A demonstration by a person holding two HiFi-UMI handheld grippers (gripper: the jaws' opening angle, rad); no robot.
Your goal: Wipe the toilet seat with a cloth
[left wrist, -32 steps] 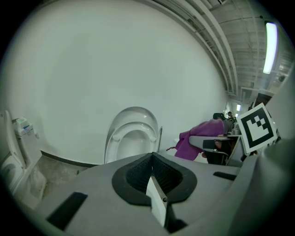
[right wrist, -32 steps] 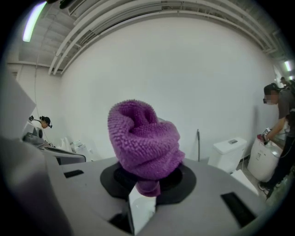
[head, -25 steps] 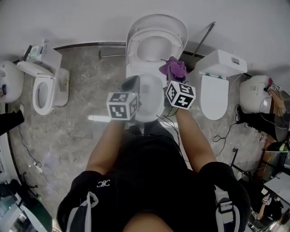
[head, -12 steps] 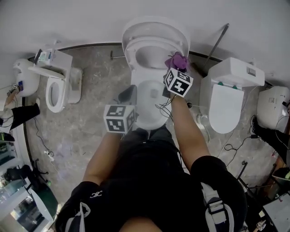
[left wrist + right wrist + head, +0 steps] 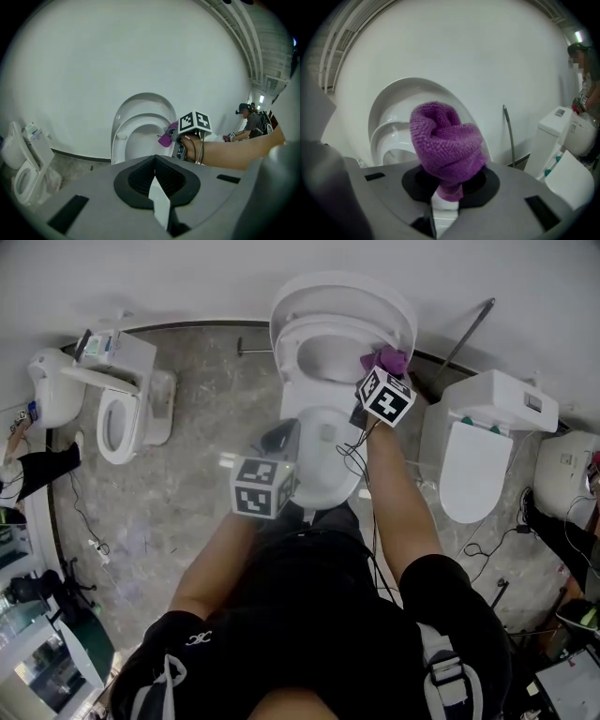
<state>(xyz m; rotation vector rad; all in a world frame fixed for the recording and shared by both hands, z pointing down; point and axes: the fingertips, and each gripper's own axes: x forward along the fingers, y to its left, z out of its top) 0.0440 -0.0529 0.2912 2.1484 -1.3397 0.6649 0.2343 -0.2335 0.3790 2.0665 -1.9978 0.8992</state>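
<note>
Well, from the head view, the middle toilet has its seat (image 5: 298,345) raised against the lid (image 5: 342,298). At upper right of centre, the right gripper (image 5: 382,371) holds a purple cloth (image 5: 391,359) at the seat's right side. Whether the two touch I cannot tell. The left gripper (image 5: 281,439) hangs lower, over the bowl (image 5: 323,451).

In the left gripper view, its jaws are together with nothing between them. The cloth (image 5: 165,138) shows past them at mid-frame.

In the right gripper view, the jaws are clamped on the cloth's narrow tail, and the wad (image 5: 446,145) bulges ahead of them.

My worry is that thin pinch: dragging the wad along the seat could pull it free into the bowl. The wires (image 5: 352,457) dangling from the right gripper might also dip in there.
</note>
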